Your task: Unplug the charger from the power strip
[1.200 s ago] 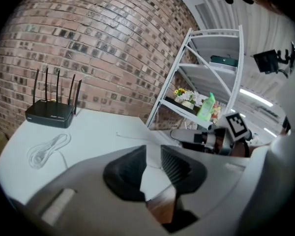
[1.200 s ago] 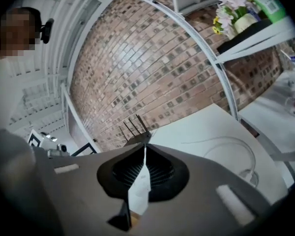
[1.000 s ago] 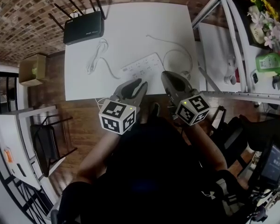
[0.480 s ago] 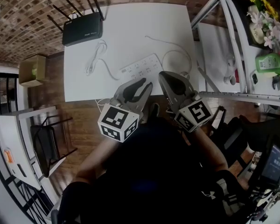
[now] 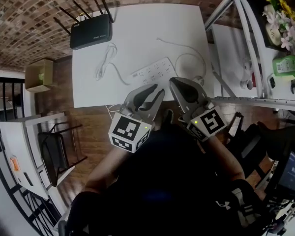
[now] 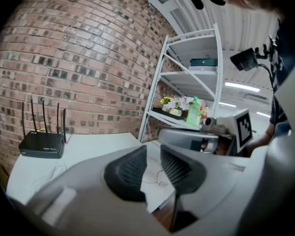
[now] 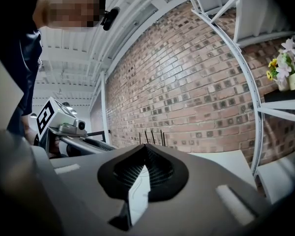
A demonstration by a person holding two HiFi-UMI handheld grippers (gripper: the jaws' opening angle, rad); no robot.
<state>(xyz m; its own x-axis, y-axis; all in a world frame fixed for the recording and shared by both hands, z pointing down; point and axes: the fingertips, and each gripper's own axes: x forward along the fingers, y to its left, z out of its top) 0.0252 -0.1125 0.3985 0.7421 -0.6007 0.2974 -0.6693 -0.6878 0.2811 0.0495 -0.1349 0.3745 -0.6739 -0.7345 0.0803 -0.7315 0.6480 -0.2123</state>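
Note:
A white power strip (image 5: 155, 72) lies slantwise in the middle of the white table (image 5: 137, 21). A thin white charger cable (image 5: 189, 58) loops off its right end. The charger itself I cannot make out. My left gripper (image 5: 150, 93) hovers over the table's front edge, just short of the strip, open with nothing between its ribbed pads (image 6: 132, 168). My right gripper (image 5: 183, 85) hangs beside it, shut and empty, with its tips meeting (image 7: 146, 149). Neither gripper touches the strip.
A black router (image 5: 91, 31) with several antennas stands at the table's back left, also seen as the router (image 6: 42, 145) in the left gripper view. The strip's thicker white cord (image 5: 105, 63) lies coiled at left. A white shelf rack (image 5: 246, 43) with flowers and bottles stands at right. A brick wall (image 7: 196, 97) is behind the table.
Both grippers have risen a little toward the head camera and rolled slightly. Their jaws stand as before, and nothing on the table has moved.

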